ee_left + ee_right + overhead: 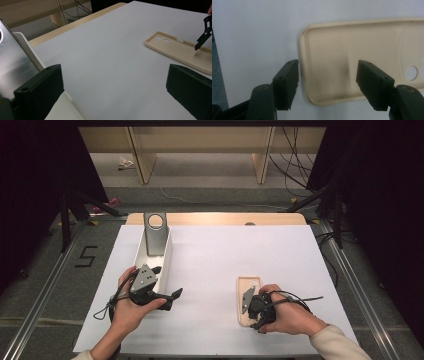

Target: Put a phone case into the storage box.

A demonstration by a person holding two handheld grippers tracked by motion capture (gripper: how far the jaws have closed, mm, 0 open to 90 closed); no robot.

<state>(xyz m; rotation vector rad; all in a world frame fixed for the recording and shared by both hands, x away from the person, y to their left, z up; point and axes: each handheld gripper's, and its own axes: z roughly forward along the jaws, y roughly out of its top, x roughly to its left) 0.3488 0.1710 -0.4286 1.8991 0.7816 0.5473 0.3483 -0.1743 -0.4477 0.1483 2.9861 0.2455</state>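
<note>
- The counter (215,217) carries a white sheet (220,265) that covers nearly all of it — a plain ground on which the pale things stand out.
- A white tray (167,257) sits at the sheet's left, long side running away from the person; a grey metal stand (155,237) with a round hole near its top leans in it, probably there to prop something up later.
- The case (246,302) — a beige phone case — lies flat on the sheet at the right, open side up, camera holes at its far end. Lying hollow-up, its thin rim is free to be pinched.
- The left gripper (170,296) hangs just beside the tray's near end, pointing across the sheet toward the case; in the left gripper view its jaws stand wide apart with nothing between them. It looks parked, out of the way.
- The right gripper (328,85) comes down over the near end of the case. Its jaws are apart and straddle the case's corner: one outside the long rim, the other over the hollow. No pad presses on the rim that I can see, so this seems the lining-up for a pinch on the edge.
</note>
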